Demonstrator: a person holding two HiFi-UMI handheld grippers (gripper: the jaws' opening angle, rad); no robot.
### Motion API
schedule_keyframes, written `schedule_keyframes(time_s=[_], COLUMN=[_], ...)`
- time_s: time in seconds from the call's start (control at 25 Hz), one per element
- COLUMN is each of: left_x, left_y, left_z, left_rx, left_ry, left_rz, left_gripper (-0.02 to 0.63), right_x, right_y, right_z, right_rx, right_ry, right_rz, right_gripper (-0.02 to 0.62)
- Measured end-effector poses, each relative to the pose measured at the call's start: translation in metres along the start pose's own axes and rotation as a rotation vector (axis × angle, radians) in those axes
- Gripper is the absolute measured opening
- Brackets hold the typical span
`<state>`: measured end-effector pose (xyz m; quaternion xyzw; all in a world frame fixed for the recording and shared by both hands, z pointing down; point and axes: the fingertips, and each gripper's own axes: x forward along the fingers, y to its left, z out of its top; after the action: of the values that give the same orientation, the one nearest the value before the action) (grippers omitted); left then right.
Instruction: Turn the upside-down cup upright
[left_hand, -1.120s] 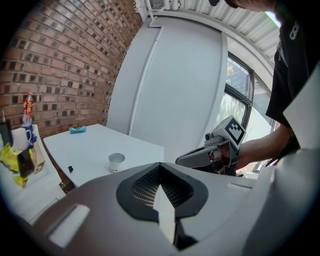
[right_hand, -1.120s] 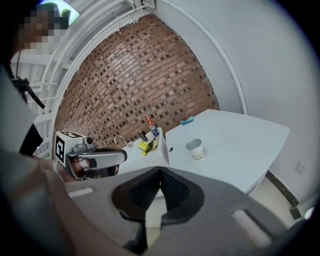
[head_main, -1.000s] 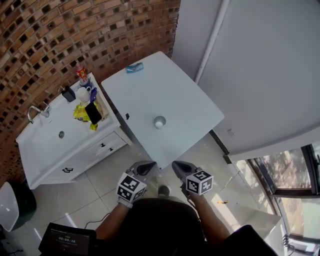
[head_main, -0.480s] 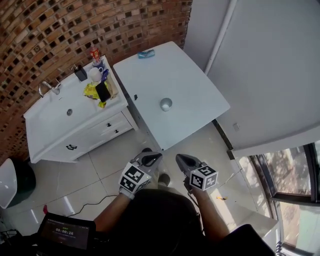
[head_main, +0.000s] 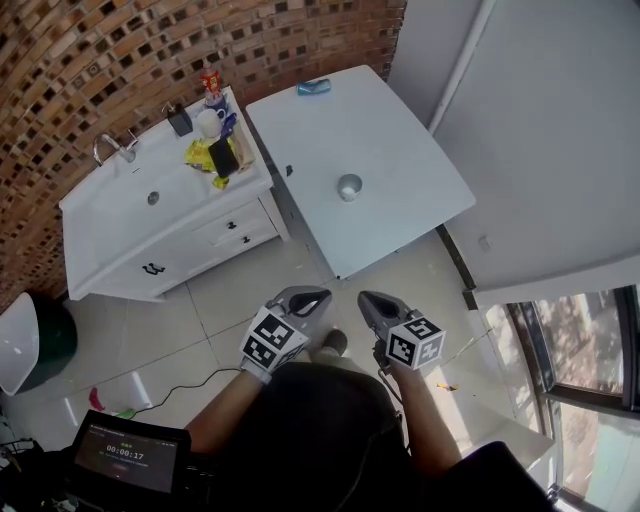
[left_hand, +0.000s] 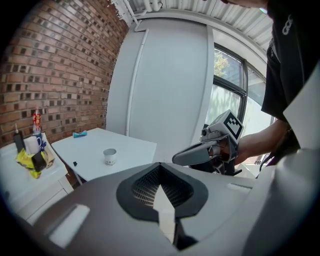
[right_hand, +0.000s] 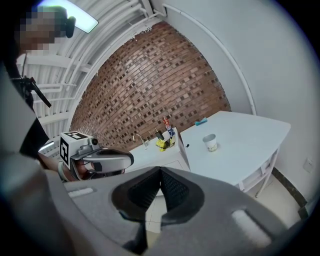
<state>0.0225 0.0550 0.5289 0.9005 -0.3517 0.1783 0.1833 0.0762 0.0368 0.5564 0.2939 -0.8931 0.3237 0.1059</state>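
Left hand-held gripper (head_main: 318, 296) and right hand-held gripper (head_main: 366, 299) have drawn back from the near corner of the white rectangular bench (head_main: 400, 150), which lay just at their tips a second ago. A white sink cabinet (head_main: 120, 215) stands against the bench's left side. Both grippers hover side by side over the pale tiled floor (head_main: 230, 300), each with jaws closed on nothing. The small pale cup (head_main: 349, 187) stands near the bench's middle, well apart from both grippers; which way up it stands is unclear.
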Motion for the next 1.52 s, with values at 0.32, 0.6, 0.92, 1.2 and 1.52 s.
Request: schedule_keyframes(time_s=[0.32, 0.6, 0.92, 1.2, 1.52], left_x=[-0.019, -0.061, -0.092, -0.106, -0.108], left_y=[0.008, 0.019, 0.010, -0.001, -0.030], left_z=[-0.013, -0.004, -0.022, -0.038, -0.041], left_rx=[0.006, -0.004, -0.006, -0.001, 0.010], left_ry=[-0.007, -0.039, -0.060, -0.057, -0.050], left_rz=[-0.016, -0.056, -0.092, -0.103, -0.092], left_gripper=[0.015, 0.015, 0.015, 0.015, 0.015], right_x=[0.008, 0.020, 0.017, 0.002, -0.025], right_y=[0.015, 0.059, 0.100, 0.125, 0.136], right_z=[0.000, 0.005, -0.014, -0.026, -0.047], right_rx=[-0.031, -0.041, -0.061, -0.101, -0.139], right_ry=[-0.019, -0.006, -0.024, -0.073, -0.063], right_rz=[-0.010, -0.043, -0.066, -0.049, -0.031], right_gripper=[-0.008, -0.008, -0.008, -0.008, -0.008])
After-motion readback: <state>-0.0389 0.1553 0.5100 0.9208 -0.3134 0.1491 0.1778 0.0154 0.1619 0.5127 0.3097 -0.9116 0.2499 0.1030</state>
